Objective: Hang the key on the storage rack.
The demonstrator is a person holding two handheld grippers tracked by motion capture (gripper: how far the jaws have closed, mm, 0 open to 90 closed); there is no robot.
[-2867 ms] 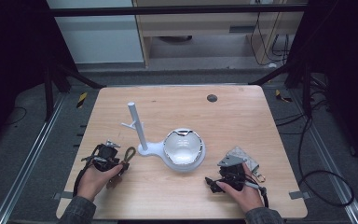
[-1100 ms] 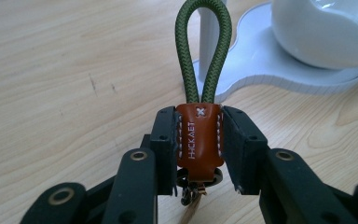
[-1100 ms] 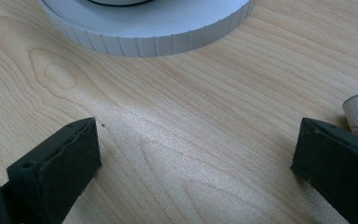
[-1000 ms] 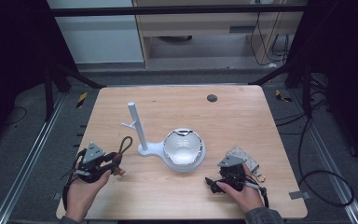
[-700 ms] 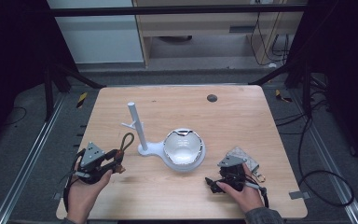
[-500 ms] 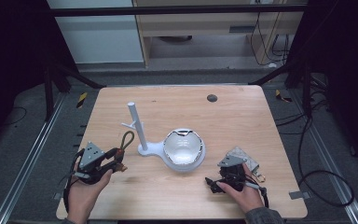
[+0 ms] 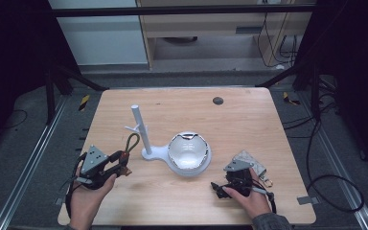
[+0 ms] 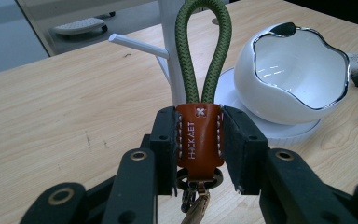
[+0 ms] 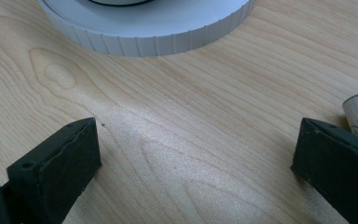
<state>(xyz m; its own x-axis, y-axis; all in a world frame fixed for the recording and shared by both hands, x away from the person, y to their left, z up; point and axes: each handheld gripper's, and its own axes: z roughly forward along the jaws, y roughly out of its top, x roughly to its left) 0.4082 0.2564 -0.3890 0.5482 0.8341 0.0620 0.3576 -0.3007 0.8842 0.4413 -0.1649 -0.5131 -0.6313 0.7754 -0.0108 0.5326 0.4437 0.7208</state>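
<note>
— Tan leather, stitched white, pinched flat between the left gripper's jaws: that's the keychain, held just left of the white stand, its green braided cord loop upright.

— Then hooking that loop over the stand's thin side peg?

— Likely. Keep the loop open and facing the peg tip, approach level, then lower.

— And the right gripper?

— Jaws spread wide, holding nothing, resting on the wood table right of the stand's glossy scalloped bowl, beside a patterned pouch.
</note>
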